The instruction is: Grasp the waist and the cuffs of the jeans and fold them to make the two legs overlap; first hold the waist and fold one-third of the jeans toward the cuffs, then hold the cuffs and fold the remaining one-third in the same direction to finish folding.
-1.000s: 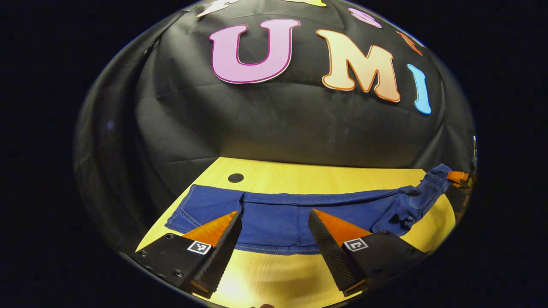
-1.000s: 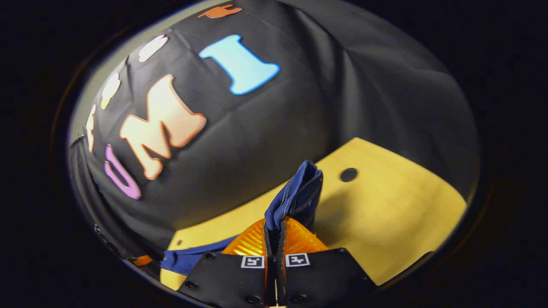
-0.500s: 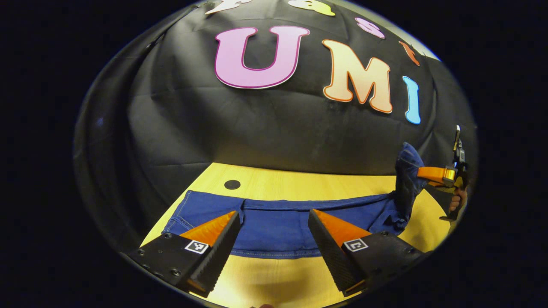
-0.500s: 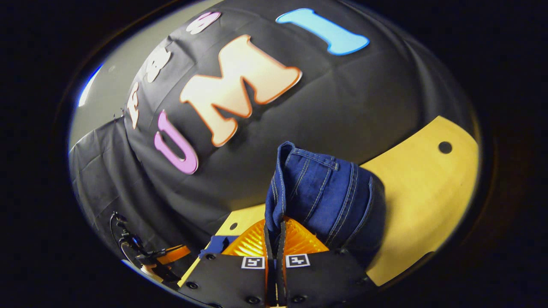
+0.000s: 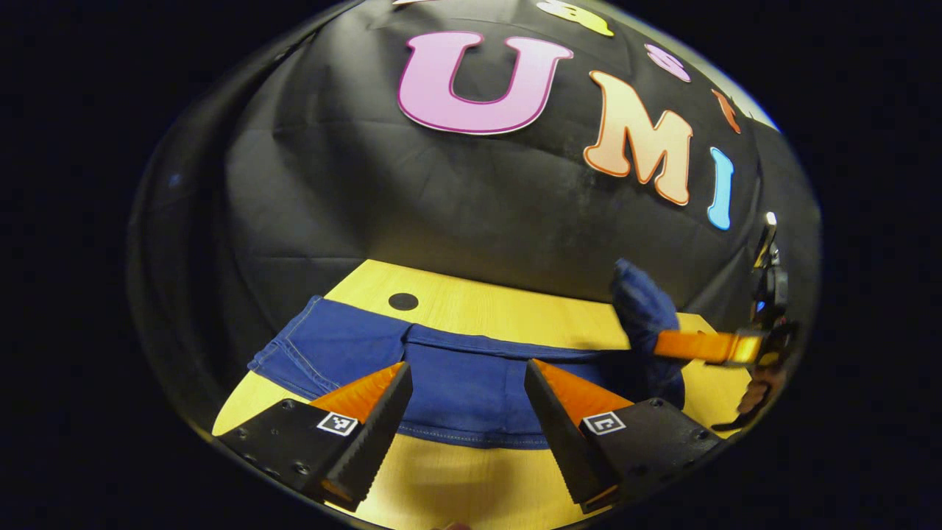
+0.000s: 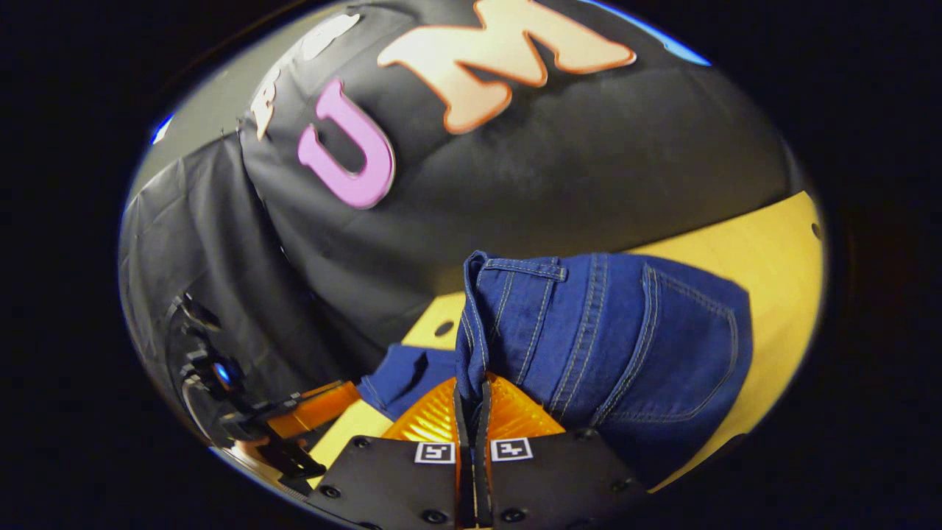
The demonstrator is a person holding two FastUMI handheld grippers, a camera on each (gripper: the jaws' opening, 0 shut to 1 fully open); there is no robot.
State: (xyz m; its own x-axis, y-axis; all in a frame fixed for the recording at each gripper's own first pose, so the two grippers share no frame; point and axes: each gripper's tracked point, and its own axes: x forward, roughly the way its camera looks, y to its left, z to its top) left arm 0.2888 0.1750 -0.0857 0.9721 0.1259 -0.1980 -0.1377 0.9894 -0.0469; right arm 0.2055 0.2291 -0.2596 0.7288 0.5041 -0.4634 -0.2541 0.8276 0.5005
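Note:
The blue jeans (image 5: 456,375) lie flat on the yellow table (image 5: 508,309), legs overlapped, with the cuffs (image 5: 291,353) at the left. My left gripper (image 5: 465,368) is open over the near edge of the legs and holds nothing. At the right, my right gripper (image 5: 699,346) holds the waist end (image 5: 640,302) lifted off the table. In the right gripper view, my right gripper (image 6: 471,394) is shut on the waistband (image 6: 515,269), and the seat with its back pocket (image 6: 662,346) hangs to the right. The left gripper (image 6: 313,412) sits low at the left.
A small black hole (image 5: 403,301) marks the table behind the cuffs. The black cloth wall stands close behind the table's far edge. Bare table (image 6: 773,235) stretches to the right of the lifted waist. A hand (image 5: 751,397) holds the right gripper.
The right gripper has raised the waist off the table and carried it over the legs toward the cuffs. The left gripper has stayed open and shifted only slightly.

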